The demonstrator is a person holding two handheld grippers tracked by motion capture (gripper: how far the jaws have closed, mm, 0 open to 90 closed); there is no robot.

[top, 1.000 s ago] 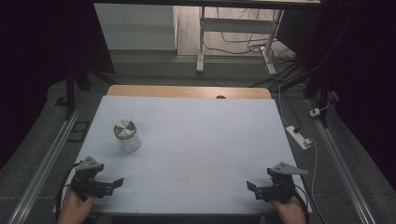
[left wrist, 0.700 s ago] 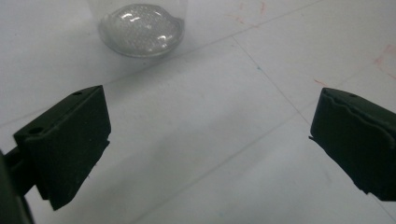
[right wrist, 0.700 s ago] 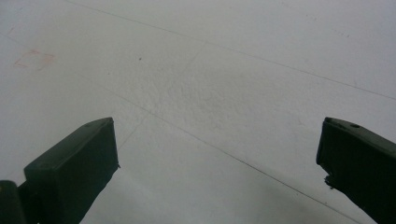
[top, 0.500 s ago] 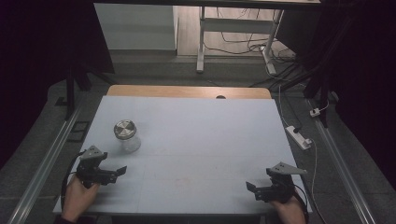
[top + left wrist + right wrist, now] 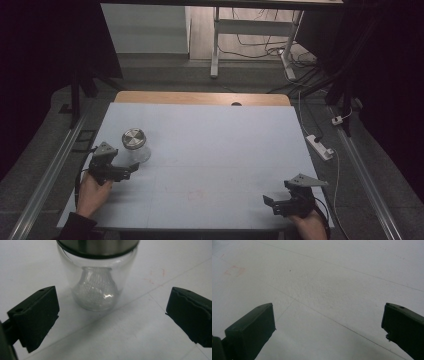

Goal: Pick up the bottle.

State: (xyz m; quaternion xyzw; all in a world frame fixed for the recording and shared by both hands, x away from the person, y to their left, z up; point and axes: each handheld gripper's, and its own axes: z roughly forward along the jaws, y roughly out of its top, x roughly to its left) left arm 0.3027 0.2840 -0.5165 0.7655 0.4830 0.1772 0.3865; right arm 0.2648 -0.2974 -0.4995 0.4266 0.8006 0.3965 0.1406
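1. The left gripper [image 5: 131, 170] has its jaws wide open and holds nothing. In the left gripper view the two black jaws stand far apart, with the jar [image 5: 97, 275] in front of them and a little to the left of the middle of the gap.
2. The right gripper [image 5: 272, 203] is also wide open and empty. It rests low at the near right part of the table [image 5: 225, 150], well apart from the jar, and its own view shows bare table between the jaws.
3. I judge that the step in hand is the reach of the left gripper to the jar.
4. To do it well, the gripper should go forward until the glass wall is between the jaws, not in front of them.
5. It should also shift a little, so that the jar sits in the middle of the gap and both jaws meet the glass together.
6. The closing should be slow, because smooth glass can slip and the jar may tip if only one jaw pushes it.
7. The jar stands upright at the left part of the table, just beyond the left gripper.
8. It is of clear glass, with a round metal lid [image 5: 133, 138] that has a dark rim.
9. Inside lies something pale and grainy in a rounded shape; what it is, I cannot tell.
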